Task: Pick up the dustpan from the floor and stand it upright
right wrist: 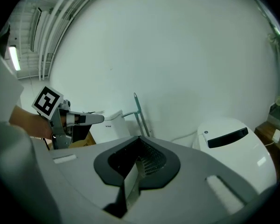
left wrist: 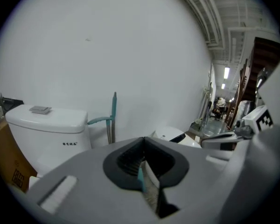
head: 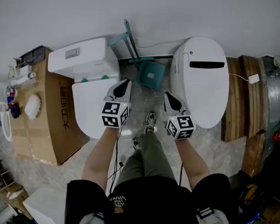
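Observation:
A teal dustpan (head: 151, 73) stands on the floor between two toilets, with its long handle (head: 129, 37) leaning up against the white wall. The same handle shows in the left gripper view (left wrist: 113, 112) and in the right gripper view (right wrist: 139, 113). My left gripper (head: 126, 82) hangs just left of the pan and apart from it, jaws shut with nothing in them. On the pan's near right is my right gripper (head: 168, 96), also shut and empty. Both point towards the wall.
A white toilet with a tank (head: 84, 59) stands at the left beside a cardboard box (head: 51, 120). A rounded white toilet (head: 203, 78) with a cord to a wall plug is at the right, with wooden boards (head: 245, 97) beyond it. My feet are on the grey floor (head: 210, 148).

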The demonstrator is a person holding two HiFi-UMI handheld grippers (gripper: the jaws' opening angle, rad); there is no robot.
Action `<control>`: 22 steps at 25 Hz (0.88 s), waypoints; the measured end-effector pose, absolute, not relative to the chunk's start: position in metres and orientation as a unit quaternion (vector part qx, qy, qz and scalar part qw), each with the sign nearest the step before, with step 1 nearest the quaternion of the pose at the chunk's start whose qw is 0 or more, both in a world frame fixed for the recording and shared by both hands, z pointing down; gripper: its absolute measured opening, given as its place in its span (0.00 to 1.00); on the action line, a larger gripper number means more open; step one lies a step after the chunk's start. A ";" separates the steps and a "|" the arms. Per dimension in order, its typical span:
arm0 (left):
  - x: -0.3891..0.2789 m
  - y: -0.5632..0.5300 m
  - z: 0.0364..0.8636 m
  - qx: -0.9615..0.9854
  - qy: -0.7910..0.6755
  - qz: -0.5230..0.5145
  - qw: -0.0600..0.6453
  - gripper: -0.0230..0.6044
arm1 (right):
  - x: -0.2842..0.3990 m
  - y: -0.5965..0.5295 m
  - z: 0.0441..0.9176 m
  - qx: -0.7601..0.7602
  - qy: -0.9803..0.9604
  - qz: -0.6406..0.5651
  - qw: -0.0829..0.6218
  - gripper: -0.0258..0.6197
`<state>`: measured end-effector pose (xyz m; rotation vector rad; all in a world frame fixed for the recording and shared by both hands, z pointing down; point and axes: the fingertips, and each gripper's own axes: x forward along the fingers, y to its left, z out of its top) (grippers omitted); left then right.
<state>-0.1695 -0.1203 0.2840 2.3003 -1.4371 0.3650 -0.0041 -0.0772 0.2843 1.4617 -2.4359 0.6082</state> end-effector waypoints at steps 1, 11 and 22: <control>-0.169 -0.112 0.275 0.826 -0.512 0.127 0.197 0.12 | -0.005 -0.071 0.275 0.501 -0.833 0.206 0.113 0.04; -0.178 -0.031 0.204 0.843 -0.500 0.110 0.163 0.12 | -0.011 -0.004 0.199 0.508 -0.837 0.188 0.075 0.04; -0.181 0.031 0.142 0.848 -0.507 0.073 0.137 0.12 | -0.010 0.051 0.164 0.496 -0.846 0.179 0.077 0.04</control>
